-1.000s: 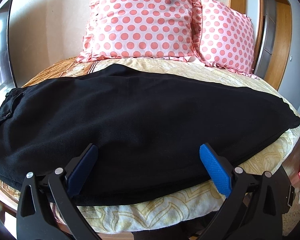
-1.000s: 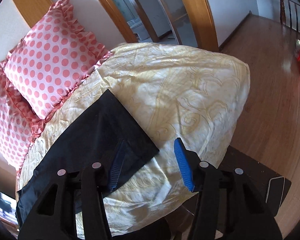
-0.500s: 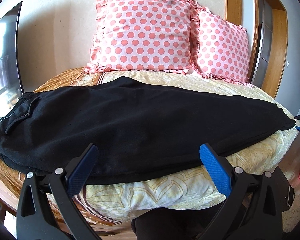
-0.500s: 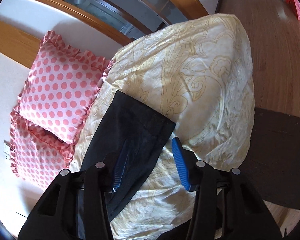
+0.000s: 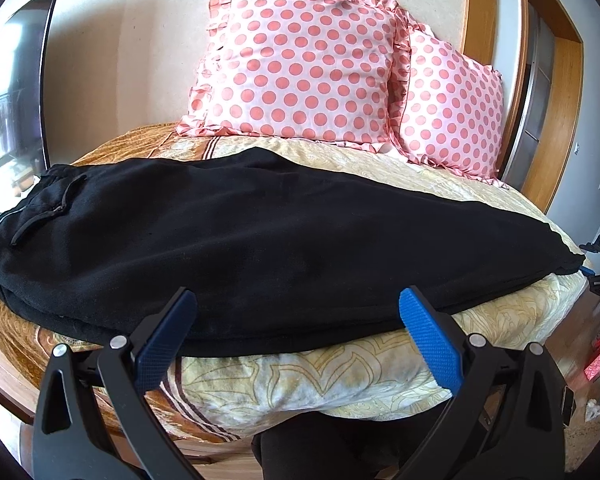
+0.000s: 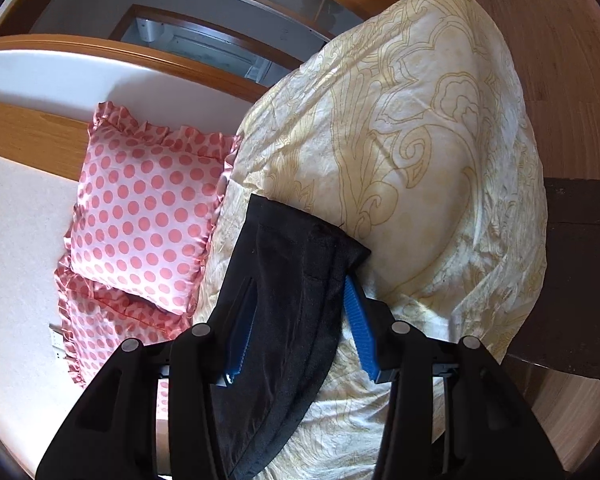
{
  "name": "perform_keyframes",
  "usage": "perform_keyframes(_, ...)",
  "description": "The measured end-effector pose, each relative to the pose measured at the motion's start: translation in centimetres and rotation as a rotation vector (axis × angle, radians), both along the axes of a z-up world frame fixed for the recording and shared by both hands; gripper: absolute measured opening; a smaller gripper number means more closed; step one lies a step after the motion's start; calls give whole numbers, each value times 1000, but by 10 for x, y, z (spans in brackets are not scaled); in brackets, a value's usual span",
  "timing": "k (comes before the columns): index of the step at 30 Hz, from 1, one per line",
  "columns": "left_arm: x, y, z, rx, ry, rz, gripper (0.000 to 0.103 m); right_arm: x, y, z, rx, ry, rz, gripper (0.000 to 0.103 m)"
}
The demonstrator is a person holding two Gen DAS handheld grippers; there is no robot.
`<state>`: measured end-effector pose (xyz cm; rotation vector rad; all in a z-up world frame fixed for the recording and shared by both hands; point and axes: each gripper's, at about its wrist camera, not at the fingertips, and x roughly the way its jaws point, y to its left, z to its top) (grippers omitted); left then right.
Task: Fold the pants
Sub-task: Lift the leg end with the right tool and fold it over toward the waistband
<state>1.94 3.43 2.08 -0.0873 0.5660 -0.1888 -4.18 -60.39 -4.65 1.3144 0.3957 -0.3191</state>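
while both tools gape, black pants (image 5: 268,236) cover the yellow bedspread (image 6: 440,152) by polka-dot pillows (image 5: 304,64).

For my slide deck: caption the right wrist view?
Right gripper open astride the hem of black pants on a cream bedspread.

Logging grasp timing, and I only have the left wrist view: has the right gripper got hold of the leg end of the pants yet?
Observer: Not clamped. The right gripper straddles the cuff end of the pants, jaws apart, fabric between the pads.
Operator: What lies beyond that cuff?
Observer: Cream patterned bedspread, dropping off to a wooden floor.
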Motion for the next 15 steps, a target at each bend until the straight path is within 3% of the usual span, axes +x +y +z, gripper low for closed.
perform_keyframes(5,0,5,0,-37,5,1,101,3,14,7,-23,44,31,47)
perform_keyframes(11,-5,4,-1,-29,0,-7,101,10,-3,-5,21,-37,-24,45)
perform_keyframes(12,-5,5,-1,-27,-1,-4,101,12,-3,-6,15,-42,-22,42)
perform_keyframes(14,-6,7,-2,-30,0,1,101,18,-1,-7,-21,3,-5,12)
perform_keyframes(15,-8,8,-2,-35,-2,5,101,19,1,-9,-19,-6,5,6)
